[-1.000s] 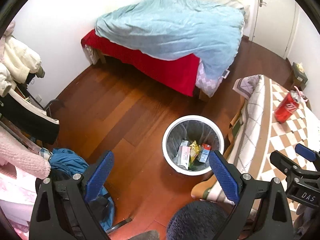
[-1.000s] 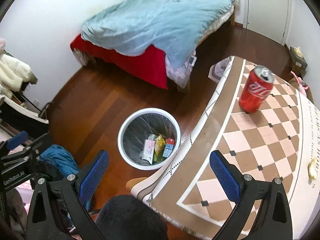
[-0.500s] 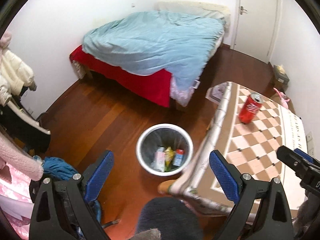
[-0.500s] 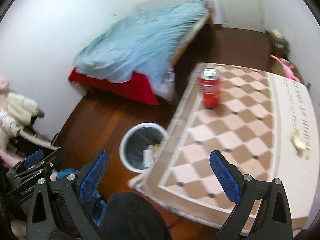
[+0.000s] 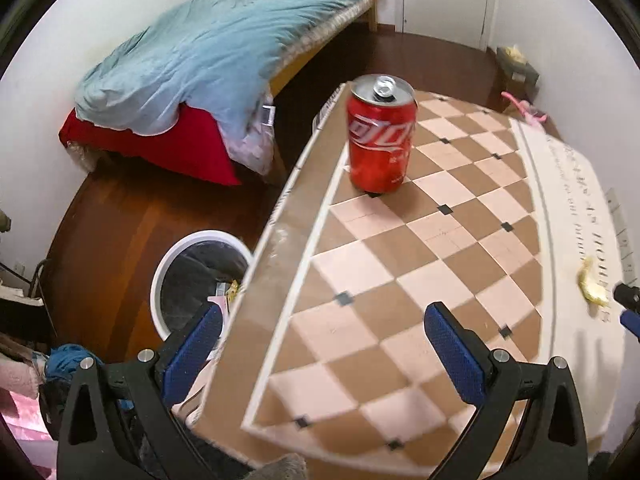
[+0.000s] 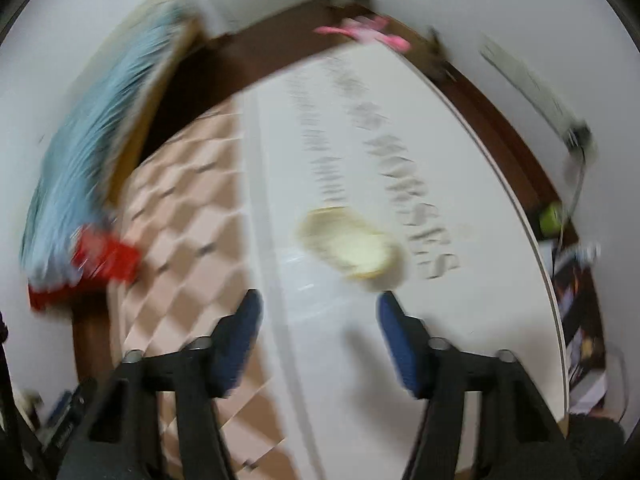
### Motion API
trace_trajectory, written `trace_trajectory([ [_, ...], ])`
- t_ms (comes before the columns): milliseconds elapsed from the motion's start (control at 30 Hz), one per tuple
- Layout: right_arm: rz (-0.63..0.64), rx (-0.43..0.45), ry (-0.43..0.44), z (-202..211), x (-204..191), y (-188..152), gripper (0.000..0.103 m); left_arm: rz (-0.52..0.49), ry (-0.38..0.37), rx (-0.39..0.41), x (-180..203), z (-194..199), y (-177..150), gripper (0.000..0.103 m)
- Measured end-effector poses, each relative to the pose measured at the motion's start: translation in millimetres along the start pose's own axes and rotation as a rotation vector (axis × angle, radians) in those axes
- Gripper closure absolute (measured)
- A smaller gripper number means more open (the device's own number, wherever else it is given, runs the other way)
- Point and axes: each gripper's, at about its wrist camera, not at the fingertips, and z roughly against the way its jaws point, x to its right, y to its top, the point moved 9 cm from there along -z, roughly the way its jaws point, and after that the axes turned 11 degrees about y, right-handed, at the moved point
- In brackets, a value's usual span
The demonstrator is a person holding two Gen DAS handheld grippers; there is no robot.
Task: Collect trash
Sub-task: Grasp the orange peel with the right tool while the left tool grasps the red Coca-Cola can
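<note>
Both jaws are spread wide with nothing between them. Your left gripper (image 5: 323, 334) hangs over the near edge of the checkered tablecloth (image 5: 404, 276), blue pads (image 5: 454, 346) apart. Straight ahead the red soda can (image 5: 380, 134) stands upright near the table's far-left edge, long axis vertical, opened top facing up, well apart from your fingers. Down on the floor to the left, the white trash bin (image 5: 196, 280) sits just beside the table edge with some wrappers in it. Your right gripper (image 6: 318, 334) is over the white part of the cloth, and a pale yellow scrap (image 6: 352, 248) lies just past its fingertips, long axis running left-far to right-near. That view's badly blurred, so can't tell what the scrap is.
</note>
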Motion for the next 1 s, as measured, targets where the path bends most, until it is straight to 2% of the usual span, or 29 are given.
trace_trajectory([
  [133, -0.088, 0.001, 0.024, -25.6, 30.0, 16.3, 0.042, -0.034, 0.030, -0.027, 17.2, -22.1, 3.6, 0.000],
  [267, -0.097, -0.013, 0.033, -52.6, 28.1, 21.9, 0.044, -0.049, 0.062, -0.054, 20.3, -38.7, 2.3, 0.000],
  [333, -0.056, -0.002, 0.023, -57.9, 20.4, 24.1, 0.068, -0.049, 0.067, -0.063, 18.9, -45.7, 2.0, 0.000],
  [367, -0.047, -0.005, 0.017, -61.9, 17.0, 22.5, 0.092, -0.048, 0.071, -0.068, 19.1, -48.9, 1.8, 0.000],
  [500, 0.003, 0.019, 0.026, -64.9, -1.6, 20.6, 0.094, -0.031, 0.063, -0.076, 12.0, -51.8, 5.0, 0.000],
  [667, 0.061, 0.016, 0.062, -68.3, -33.2, 19.1, 0.094, 0.016, 0.020, -0.020, 4.1, -39.3, 35.3, 0.000],
  [833, 0.144, 0.001, 0.022, -85.5, -60.0, 30.4, 0.094, 0.028, -0.030, 0.028, 13.0, -33.8, 79.9, 0.000],
  [1000, 0.202, -0.014, -0.036, -101.6, -76.0, 50.4, 0.094, -0.024, -0.025, 0.022, 31.1, -51.0, 107.3, 0.000],
])
